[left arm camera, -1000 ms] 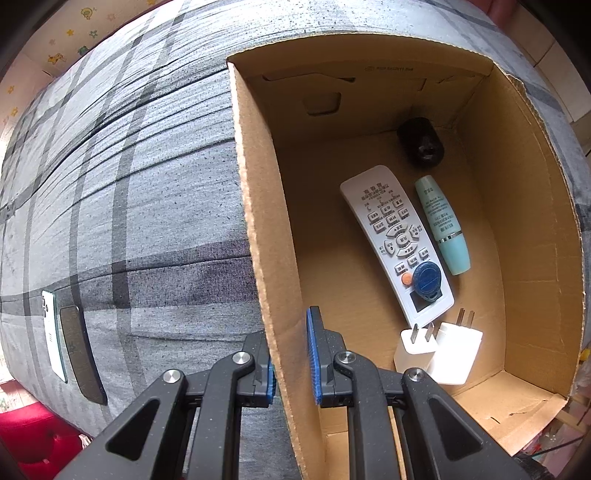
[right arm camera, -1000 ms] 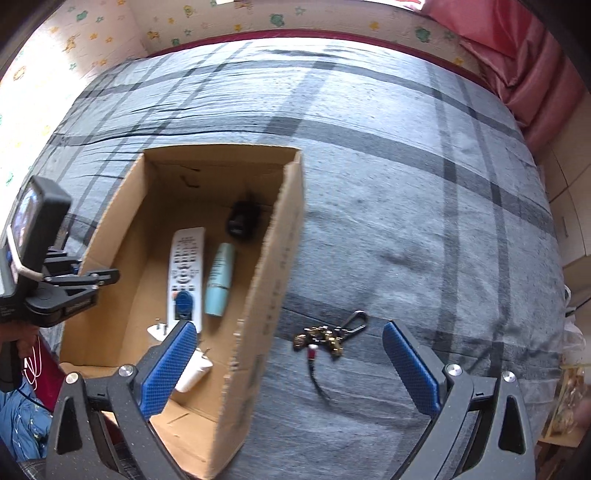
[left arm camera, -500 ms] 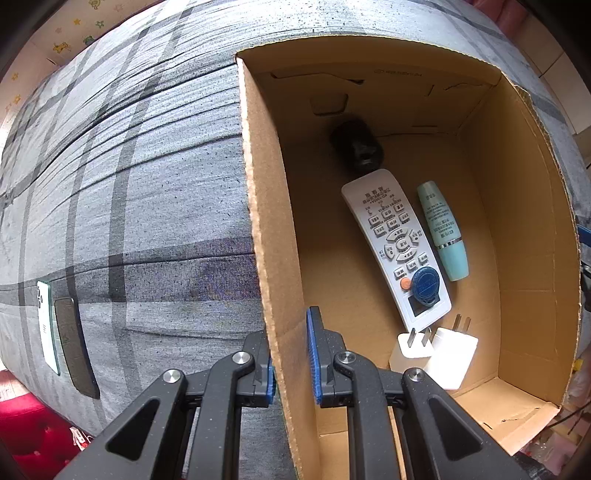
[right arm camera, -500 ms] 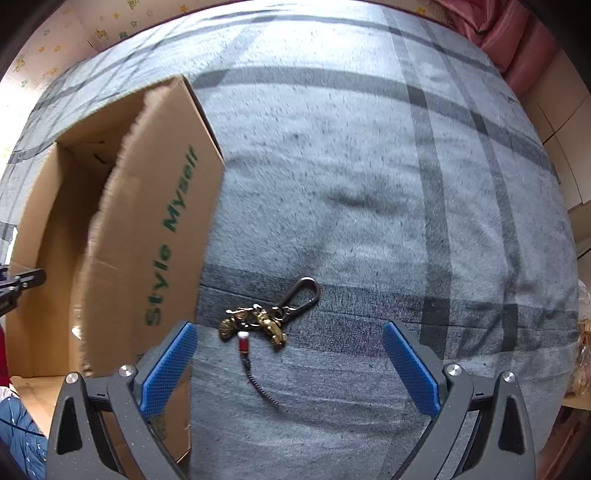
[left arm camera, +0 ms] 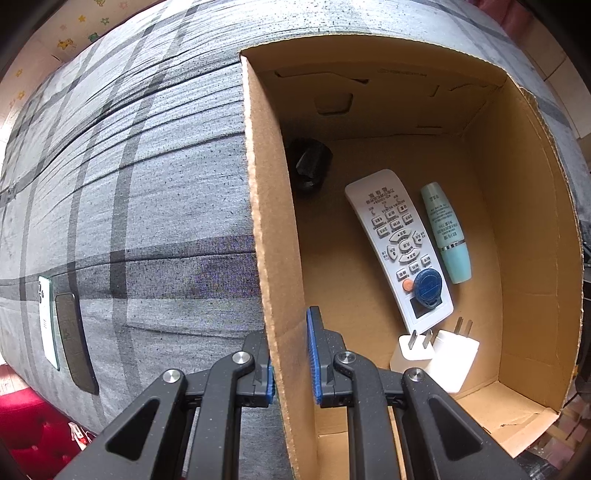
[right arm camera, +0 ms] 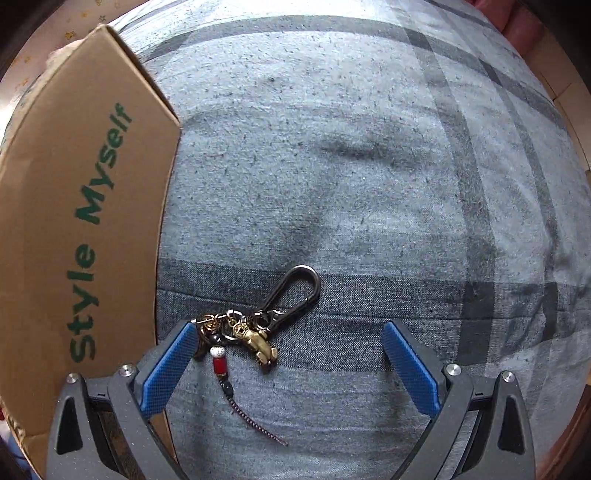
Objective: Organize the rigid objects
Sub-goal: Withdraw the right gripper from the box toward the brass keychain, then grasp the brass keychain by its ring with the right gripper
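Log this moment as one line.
left hand-held gripper: shut on box wall | right hand-held gripper: open, above keychain | keychain: on bedspread, outside box

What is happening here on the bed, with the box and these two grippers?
A person is tidying small things into a cardboard box. The left gripper is clamped on the box's side wall. The right gripper is open above a keychain on the grey bedsheet. A remote control, tube and chargers lie inside.

grey plaid bedspread [right arm camera: 369, 166], patterned wallpaper [left arm camera: 79, 33]
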Tool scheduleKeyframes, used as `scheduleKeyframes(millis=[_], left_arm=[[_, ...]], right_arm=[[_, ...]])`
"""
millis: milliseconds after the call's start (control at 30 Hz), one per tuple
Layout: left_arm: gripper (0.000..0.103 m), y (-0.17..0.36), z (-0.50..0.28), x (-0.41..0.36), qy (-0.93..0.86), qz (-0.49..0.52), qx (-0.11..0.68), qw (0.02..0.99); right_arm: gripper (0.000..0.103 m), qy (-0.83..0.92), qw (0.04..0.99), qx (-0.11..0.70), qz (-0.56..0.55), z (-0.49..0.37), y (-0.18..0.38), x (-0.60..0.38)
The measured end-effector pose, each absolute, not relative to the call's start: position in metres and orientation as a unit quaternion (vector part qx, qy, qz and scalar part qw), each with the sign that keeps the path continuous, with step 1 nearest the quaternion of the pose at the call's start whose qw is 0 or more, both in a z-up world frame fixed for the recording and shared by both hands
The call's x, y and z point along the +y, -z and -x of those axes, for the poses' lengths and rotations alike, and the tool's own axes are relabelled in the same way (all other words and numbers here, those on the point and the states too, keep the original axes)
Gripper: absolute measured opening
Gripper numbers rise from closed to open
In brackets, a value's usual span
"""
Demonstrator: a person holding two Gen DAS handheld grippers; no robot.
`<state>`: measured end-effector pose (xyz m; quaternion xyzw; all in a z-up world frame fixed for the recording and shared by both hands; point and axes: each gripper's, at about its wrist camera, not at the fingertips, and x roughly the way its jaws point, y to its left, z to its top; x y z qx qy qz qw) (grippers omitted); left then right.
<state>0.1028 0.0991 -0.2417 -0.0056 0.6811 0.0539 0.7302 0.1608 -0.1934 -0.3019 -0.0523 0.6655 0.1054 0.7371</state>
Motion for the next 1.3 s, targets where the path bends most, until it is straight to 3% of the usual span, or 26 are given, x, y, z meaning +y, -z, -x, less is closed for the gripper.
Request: scheduleKeyframes(millis=[267,367,567,633,767,933,1300], left_arm=[[0.015,0.242,-0.103,0.098,-0.055,0.003,0.681,0.73],[0.015,0.242,-0.103,0.098,-0.055,0.003,0.681,0.73],[0.015,0.242,-0.103,0.097,-0.055,0.002,0.681,0.73],[0.015,0.242,-0.103,0.098,-0.055,0.002,0.681,0.73],[0.015,0.241,-0.103,0.097,-0.054,0.003,0.68,0.731],[0.015,0.241,-0.102,0.097,-0.052,0.002,0.679,0.732],[0.015,0.238,-0.099,0.098,-0.049,0.001,0.675,0.737]], right_arm=[[0.101,-0.103,0.735,0.668,0.054,-0.164,0.316,-0.188],[0.091,-0.107,0.734,0.669,0.051,-0.165,0.315,-0.186],[0.059,-0.132,0.722,0.679,0.03,-0.171,0.313,-0.172],[0.035,-0.14,0.717,0.682,0.023,-0.17,0.311,-0.167],[0.019,-0.14,0.714,0.686,0.016,-0.173,0.308,-0.158],[0.013,-0.139,0.711,0.689,0.01,-0.179,0.295,-0.155],[0.012,-0.136,0.728,0.672,-0.001,-0.176,0.252,-0.147]])
